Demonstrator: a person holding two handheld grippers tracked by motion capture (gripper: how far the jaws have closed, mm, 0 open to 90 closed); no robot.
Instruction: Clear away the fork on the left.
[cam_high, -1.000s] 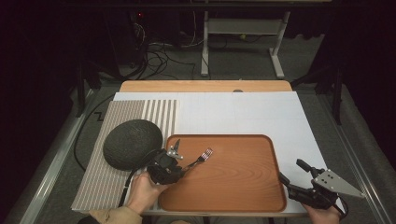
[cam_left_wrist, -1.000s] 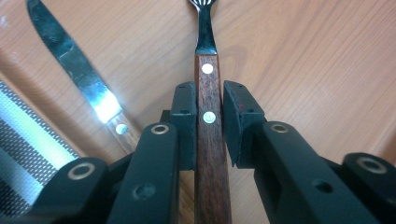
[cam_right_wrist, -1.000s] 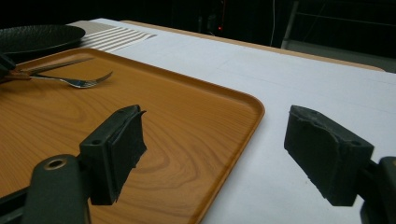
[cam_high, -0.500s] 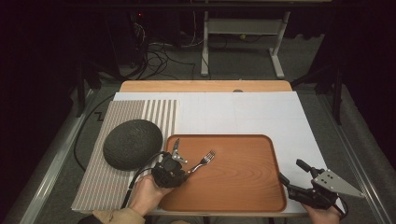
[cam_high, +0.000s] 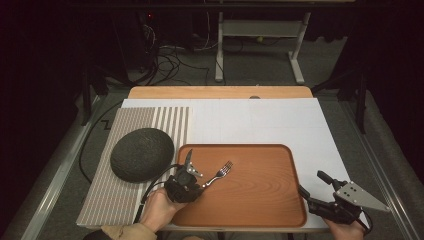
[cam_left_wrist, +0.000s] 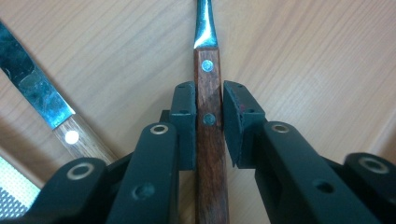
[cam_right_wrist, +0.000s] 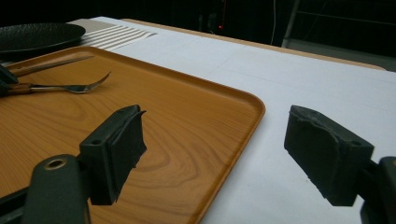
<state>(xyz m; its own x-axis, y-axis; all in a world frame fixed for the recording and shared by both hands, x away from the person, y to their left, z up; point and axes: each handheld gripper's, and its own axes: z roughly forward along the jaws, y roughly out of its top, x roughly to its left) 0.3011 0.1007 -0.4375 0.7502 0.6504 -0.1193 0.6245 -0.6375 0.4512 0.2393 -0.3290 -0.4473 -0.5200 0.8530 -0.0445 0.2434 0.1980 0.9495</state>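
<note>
So, left to right: striped mat (cam_high: 102, 200) on the table's left side, dark plate (cam_high: 142, 154) on it. Knife (cam_high: 188, 160) lies on the tray (cam_high: 260, 205) at its left edge, blade toward the far edge.

Left claw (cam_high: 196, 178) is just right of the knife, over the tray's near-left corner, pinching the fork (cam_high: 220, 174) by its wooden handle. In the left gripper view the handle (cam_left_wrist: 208, 116) runs straight up between the pads, so the fork's long axis is in line with the claw. Tines point away toward the tray's far-right. Can't tell if the tines rest on the tray or ride just above it.

Right claw (cam_high: 314, 184) sits at the tray's near-right corner, jaws spread wide with nothing between them, well apart from the fork. The left hand owns the next move.

Versus a second ago: left claw and fork together sit slightly closer to the tray's near edge and lower. Grip unchanged. Right claw, knife and plate are where they were.
</note>
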